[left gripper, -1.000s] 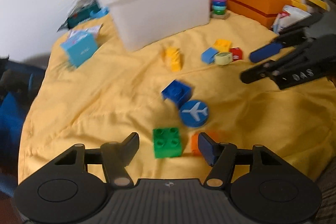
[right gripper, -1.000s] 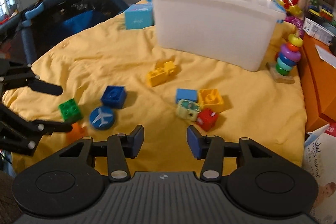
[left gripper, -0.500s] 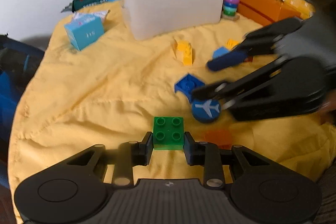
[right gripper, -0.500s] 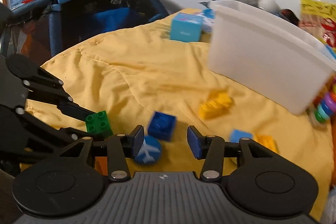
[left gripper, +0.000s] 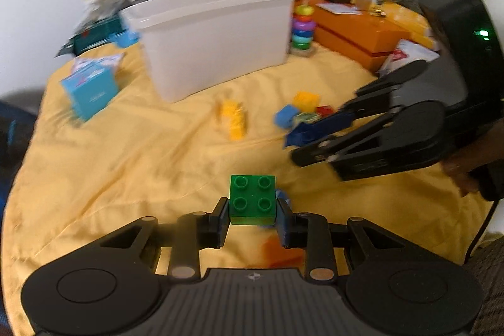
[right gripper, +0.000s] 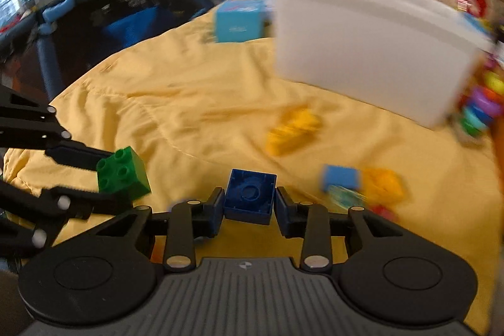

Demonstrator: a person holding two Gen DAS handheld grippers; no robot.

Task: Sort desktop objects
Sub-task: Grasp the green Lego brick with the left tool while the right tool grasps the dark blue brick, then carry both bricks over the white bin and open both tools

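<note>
White bin (left gripper: 217,37), contents hidden; left gripper (left gripper: 252,214) grips green brick (left gripper: 252,199), right gripper (right gripper: 249,205) blue brick (right gripper: 249,196).

Soft indoor light, heavy motion blur, fisheye-warped edges

Orange piece (left gripper: 280,251) behind left hand-held gripper (left gripper: 252,218)

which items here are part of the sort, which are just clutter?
Job: green brick in left claw; blue brick in right claw; white bin; yellow brick.
Clutter: ring stacker; orange box; light-blue box.
</note>
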